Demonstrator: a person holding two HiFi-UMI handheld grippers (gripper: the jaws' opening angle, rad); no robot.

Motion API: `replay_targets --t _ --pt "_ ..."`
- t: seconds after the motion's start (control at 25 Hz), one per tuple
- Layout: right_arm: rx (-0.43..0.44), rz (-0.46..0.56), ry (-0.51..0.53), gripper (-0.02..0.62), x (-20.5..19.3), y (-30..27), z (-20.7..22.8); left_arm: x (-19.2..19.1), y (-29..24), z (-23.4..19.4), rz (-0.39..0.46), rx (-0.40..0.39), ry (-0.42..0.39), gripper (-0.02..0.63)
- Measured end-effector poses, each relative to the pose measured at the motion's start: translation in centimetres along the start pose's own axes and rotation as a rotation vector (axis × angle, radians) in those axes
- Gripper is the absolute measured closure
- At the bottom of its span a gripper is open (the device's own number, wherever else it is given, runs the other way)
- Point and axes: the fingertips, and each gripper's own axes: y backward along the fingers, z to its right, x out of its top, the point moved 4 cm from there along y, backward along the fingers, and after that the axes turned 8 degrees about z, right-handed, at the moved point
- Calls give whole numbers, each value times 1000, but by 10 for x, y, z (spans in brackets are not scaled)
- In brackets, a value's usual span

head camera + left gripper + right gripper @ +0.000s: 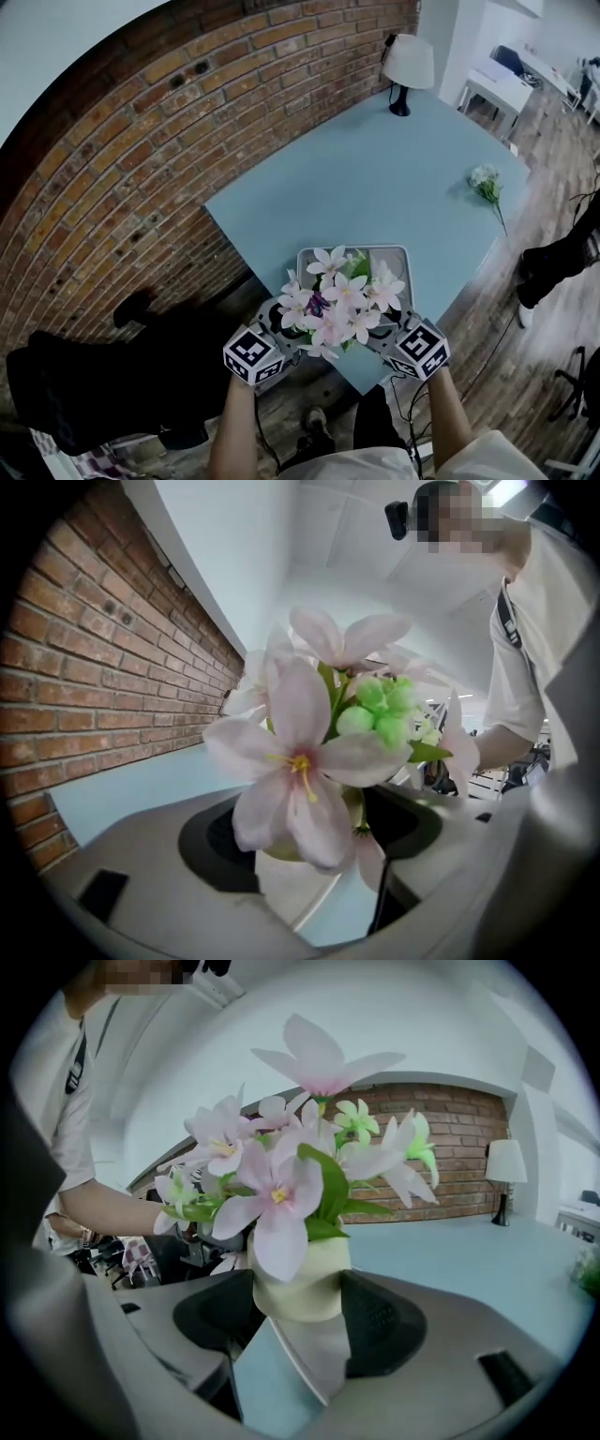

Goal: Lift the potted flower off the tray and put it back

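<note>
Potted flower (336, 298): pale pink petals, green leaves, cream pot (302, 1279). Tray (396, 257) grey, table (394, 178) light blue, wall (187, 122) red-brown brick with pale mortar lines. Lamp (408, 66): white shade, black base.

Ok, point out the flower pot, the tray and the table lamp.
flower pot (302, 1288), right gripper view, on its cream body between the jaws.
tray (396, 255), head view, on its bare far right corner.
table lamp (410, 62), head view, on its white shade.
</note>
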Motion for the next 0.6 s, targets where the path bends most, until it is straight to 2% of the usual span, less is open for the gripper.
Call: replay_targets --t 0.32,0.48,0.6 --pt "-65 76 -8 282 23 39 -65 28 43 53 63 -19 -2 238" --pt "-100 73 35 282 33 54 -90 43 58 75 49 -41 -71 239" --pt "-125 89 47 287 25 62 -115 40 75 93 43 -56 -112 239"
